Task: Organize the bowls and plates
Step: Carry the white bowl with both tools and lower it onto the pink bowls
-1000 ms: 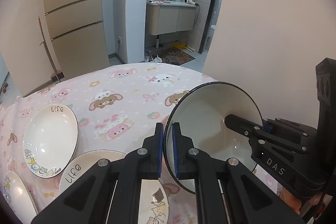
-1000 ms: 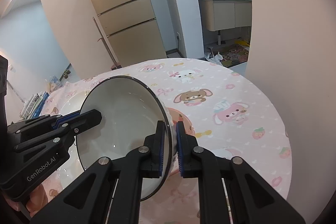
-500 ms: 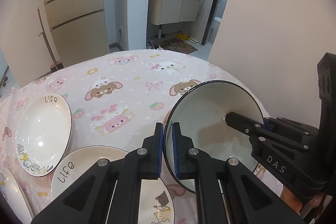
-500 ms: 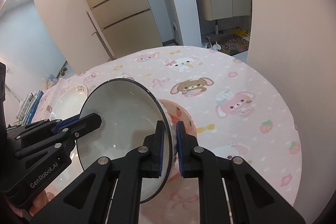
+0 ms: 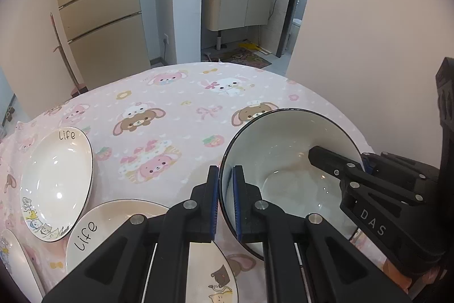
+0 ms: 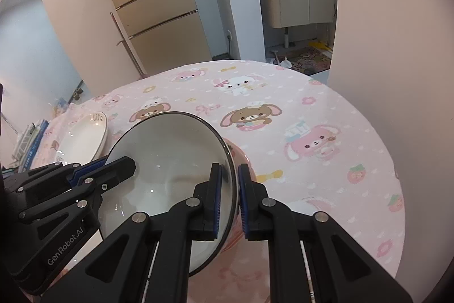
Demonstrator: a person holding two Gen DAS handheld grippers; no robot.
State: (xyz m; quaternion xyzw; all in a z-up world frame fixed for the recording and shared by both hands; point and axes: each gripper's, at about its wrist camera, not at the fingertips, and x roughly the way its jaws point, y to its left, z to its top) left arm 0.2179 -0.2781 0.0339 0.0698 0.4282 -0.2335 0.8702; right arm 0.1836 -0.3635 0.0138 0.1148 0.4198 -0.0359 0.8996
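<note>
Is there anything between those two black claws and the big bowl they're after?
No. Both already grip the bowl by its rim: the left gripper on one edge, the right gripper on the opposite one, each with one finger inside and one outside.

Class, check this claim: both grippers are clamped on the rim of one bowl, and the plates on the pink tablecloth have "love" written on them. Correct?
One error: the plates read "life", as the left wrist view shows. Both the left gripper and the right gripper do clamp the bowl rim, above the tablecloth.
</note>
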